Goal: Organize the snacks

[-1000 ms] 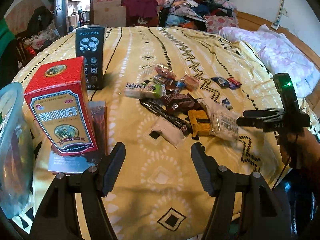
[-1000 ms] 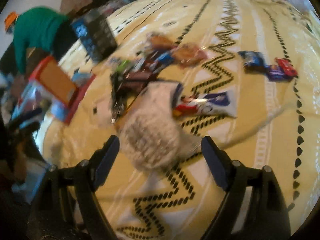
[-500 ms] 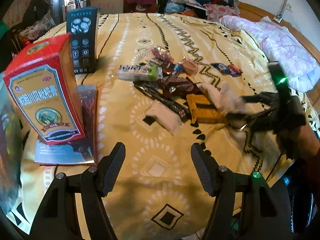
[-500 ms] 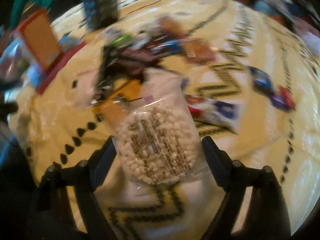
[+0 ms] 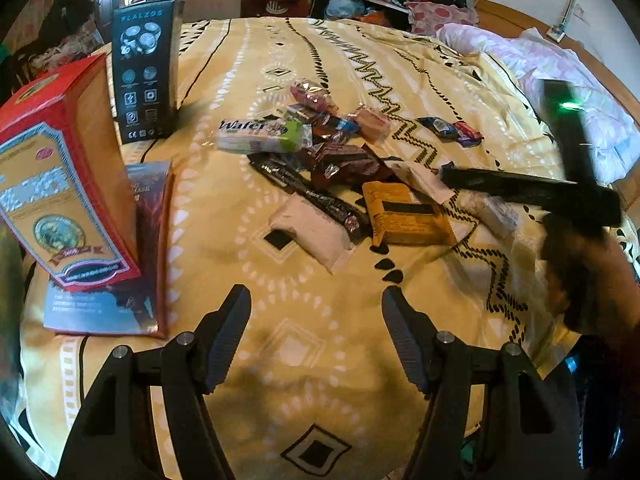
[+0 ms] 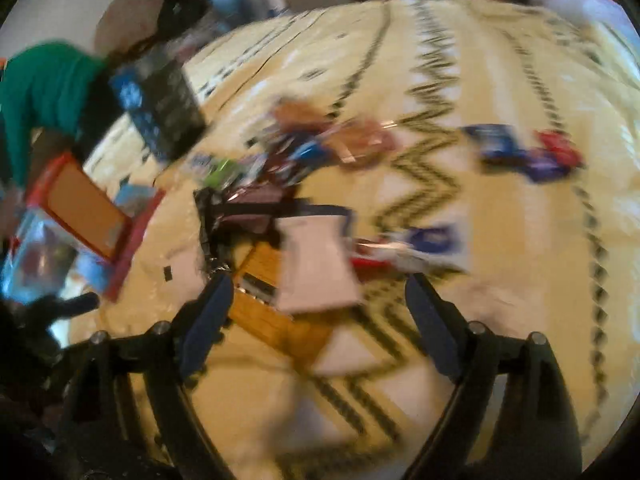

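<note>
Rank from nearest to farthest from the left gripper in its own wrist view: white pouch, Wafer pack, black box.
1. White pouch, just ahead of the left gripper.
2. Wafer pack, mid-pile.
3. Black box, standing far left.

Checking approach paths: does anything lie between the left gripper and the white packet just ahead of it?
Nothing visible does. Only bare bedspread lies between the open left gripper and the white packet; a black stick wrapper overlaps the packet's far edge.
</note>
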Motion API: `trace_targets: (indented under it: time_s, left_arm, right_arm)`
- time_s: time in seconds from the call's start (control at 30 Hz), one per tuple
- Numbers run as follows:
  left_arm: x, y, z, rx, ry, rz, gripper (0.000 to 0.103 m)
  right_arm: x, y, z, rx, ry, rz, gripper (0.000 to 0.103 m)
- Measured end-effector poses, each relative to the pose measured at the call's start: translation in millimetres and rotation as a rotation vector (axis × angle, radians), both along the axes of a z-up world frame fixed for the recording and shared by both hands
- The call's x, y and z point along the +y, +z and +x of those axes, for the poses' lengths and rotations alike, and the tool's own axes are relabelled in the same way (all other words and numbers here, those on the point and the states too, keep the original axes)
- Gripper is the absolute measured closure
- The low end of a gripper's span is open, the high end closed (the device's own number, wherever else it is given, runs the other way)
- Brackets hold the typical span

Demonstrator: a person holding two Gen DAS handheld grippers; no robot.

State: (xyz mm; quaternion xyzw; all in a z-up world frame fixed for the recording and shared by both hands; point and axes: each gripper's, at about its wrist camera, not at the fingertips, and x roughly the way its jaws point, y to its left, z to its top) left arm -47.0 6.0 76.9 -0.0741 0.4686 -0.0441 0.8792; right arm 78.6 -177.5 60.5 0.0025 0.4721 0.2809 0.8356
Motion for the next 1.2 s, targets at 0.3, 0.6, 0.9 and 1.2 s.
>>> trace_targets:
  time_s: [0.3, 0.6, 0.9, 1.2]
  left_arm:
    - [19.8, -14.7, 46.9, -0.001, 0.086, -0.074, 0.034]
    - [21.7, -63.1, 82.2, 0.018, 0.026, -0.023, 0.026]
    - [-24.0, -33.2, 25.4, 0.152, -0.431, -0.231, 0.053]
    - [20.0, -60.1, 87.1, 0.04, -0.122, -0.08, 0.053]
  right_arm:
    - [14.4, -25.7, 8.4, 0.021, -0.028, -0.03, 0.054]
    - [-1.9, -21.6, -42.0, 0.065, -0.029, 0.129, 0.054]
    - [-24.1, -22.7, -59.8, 0.062, -0.081, 0.133, 0.054]
    - [-38.2, -35.6, -69.5, 0.103, -0.122, 0.162, 0.054]
